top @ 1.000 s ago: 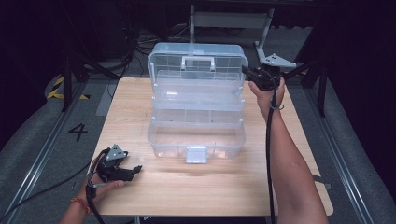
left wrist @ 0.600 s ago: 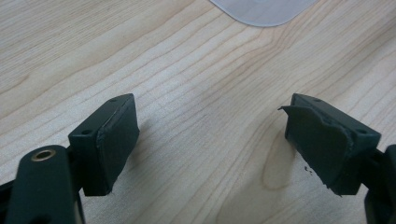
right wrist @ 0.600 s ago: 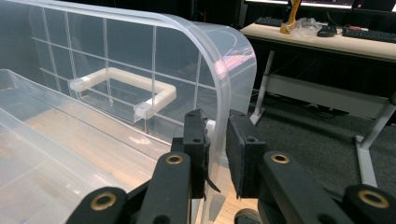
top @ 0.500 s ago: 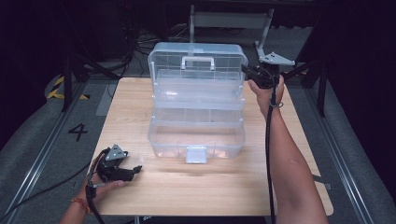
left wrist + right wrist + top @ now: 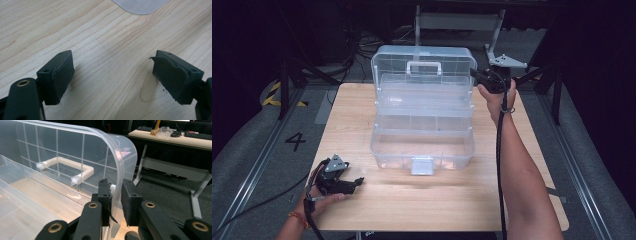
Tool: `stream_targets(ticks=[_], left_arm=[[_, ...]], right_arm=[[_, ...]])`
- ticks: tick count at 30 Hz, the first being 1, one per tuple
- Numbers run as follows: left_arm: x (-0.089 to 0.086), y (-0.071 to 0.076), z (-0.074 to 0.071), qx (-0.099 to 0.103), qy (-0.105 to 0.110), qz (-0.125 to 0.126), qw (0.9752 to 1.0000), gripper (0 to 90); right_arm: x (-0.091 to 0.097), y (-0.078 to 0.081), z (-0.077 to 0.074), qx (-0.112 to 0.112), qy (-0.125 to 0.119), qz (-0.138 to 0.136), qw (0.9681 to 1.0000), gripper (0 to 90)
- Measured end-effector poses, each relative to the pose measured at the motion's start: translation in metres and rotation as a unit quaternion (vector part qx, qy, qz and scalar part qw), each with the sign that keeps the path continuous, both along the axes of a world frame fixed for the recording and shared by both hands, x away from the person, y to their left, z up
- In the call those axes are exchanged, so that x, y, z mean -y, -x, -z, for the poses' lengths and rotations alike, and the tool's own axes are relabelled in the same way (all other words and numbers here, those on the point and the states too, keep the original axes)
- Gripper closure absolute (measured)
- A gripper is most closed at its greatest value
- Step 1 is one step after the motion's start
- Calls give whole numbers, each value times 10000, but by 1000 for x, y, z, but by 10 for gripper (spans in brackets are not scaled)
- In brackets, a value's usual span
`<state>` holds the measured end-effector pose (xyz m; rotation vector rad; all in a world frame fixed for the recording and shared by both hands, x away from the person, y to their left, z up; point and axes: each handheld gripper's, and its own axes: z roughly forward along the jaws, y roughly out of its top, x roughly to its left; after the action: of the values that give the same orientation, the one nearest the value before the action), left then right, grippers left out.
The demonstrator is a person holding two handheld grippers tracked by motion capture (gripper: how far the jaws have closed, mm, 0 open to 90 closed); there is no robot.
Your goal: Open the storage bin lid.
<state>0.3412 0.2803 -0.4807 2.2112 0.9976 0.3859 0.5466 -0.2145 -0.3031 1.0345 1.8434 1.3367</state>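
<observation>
A clear plastic tiered toolbox stands open in the middle of the wooden table, its trays stepped back and its lid raised upright at the far end. The lid carries a white handle. My right gripper is shut on the lid's right edge. In the right gripper view the lid's clear rim runs between the two pads of the right gripper. My left gripper rests low at the table's front left, open and holding nothing. The left gripper view has its jaws wide apart over bare wood.
A pale plastic corner of the box lies ahead of the left gripper. The box's front latch hangs towards me. Behind the table are a metal stand and a desk with keyboards. Dark floor with rails surrounds the table.
</observation>
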Motion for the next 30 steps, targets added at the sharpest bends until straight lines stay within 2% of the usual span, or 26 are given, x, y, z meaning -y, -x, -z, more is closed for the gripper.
stream_targets(ticks=[19, 30], left_arm=[[0, 0, 0, -18, 33, 28, 10000, 179], [0, -1, 0, -23, 35, 33, 10000, 178]], right_arm=[[-1, -16, 0, -146, 73, -4, 9999, 781], [0, -26, 3, -237, 23, -23, 9997, 780]])
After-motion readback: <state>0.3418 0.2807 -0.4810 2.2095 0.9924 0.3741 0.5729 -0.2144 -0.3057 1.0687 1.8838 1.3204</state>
